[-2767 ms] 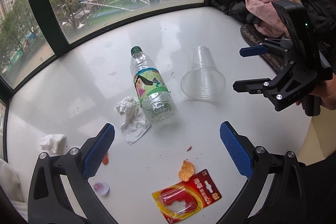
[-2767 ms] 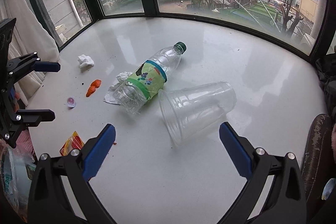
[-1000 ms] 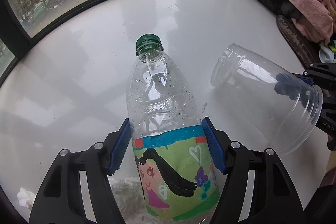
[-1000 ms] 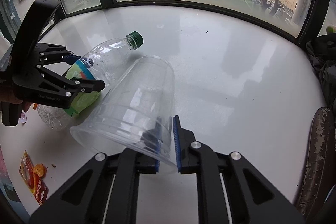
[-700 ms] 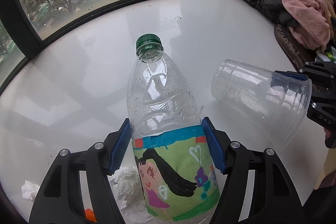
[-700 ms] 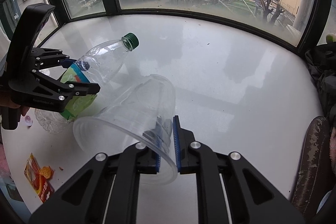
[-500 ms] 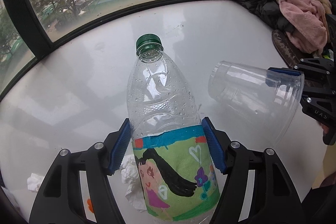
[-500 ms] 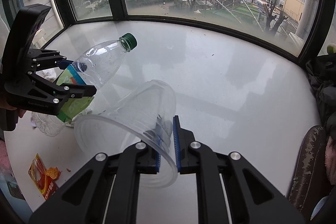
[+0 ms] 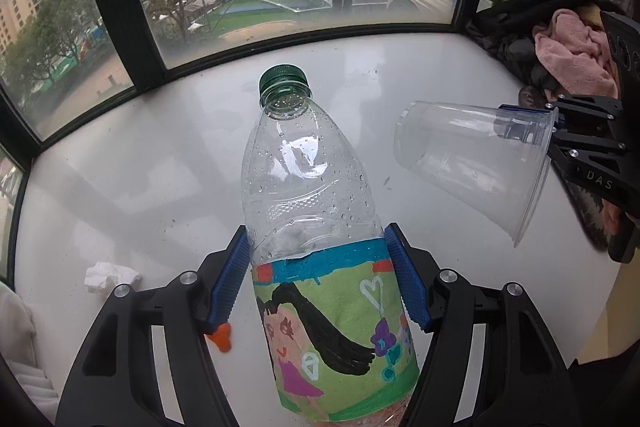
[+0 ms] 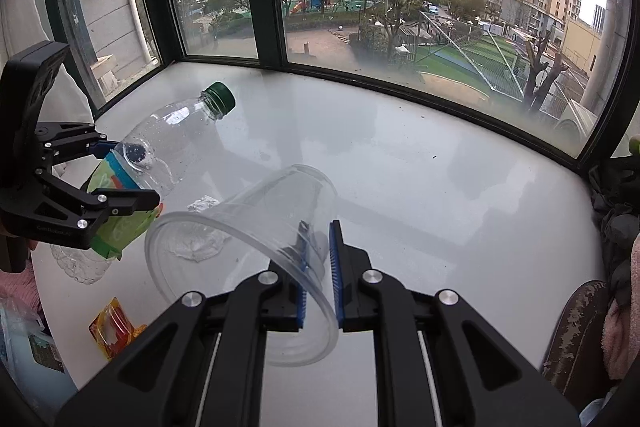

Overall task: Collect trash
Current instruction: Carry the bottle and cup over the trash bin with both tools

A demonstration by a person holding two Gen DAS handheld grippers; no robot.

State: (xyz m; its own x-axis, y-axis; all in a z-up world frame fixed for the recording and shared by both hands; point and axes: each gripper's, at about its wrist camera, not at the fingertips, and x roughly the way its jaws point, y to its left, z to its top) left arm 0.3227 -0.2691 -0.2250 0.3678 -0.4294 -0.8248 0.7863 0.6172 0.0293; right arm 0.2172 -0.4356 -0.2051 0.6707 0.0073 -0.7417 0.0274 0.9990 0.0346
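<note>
A clear plastic bottle [image 9: 304,167] with a green cap and a hand-drawn green label is lifted off the white sill [image 9: 140,167]. My left gripper [image 9: 320,267] is shut on it, its blue pads pressing the label's top edge from both sides. The bottle [image 10: 172,135] and left gripper [image 10: 120,171] also show at the left of the right wrist view. A clear plastic cup [image 10: 248,227] hangs in the air, with my right gripper [image 10: 318,259] shut on its rim wall. In the left wrist view the cup [image 9: 472,163] and right gripper [image 9: 560,131] are at the right.
A crumpled tissue [image 9: 108,277] and an orange scrap [image 9: 222,339] lie on the sill at the left. A red wrapper [image 10: 114,327] lies near the front edge. A pile of clothes [image 9: 568,55] fills the right end. Windows bound the far side.
Both grippers have risen from the sill, carrying the bottle and the cup. More of the window and sill shows now. Both grips are unchanged.
</note>
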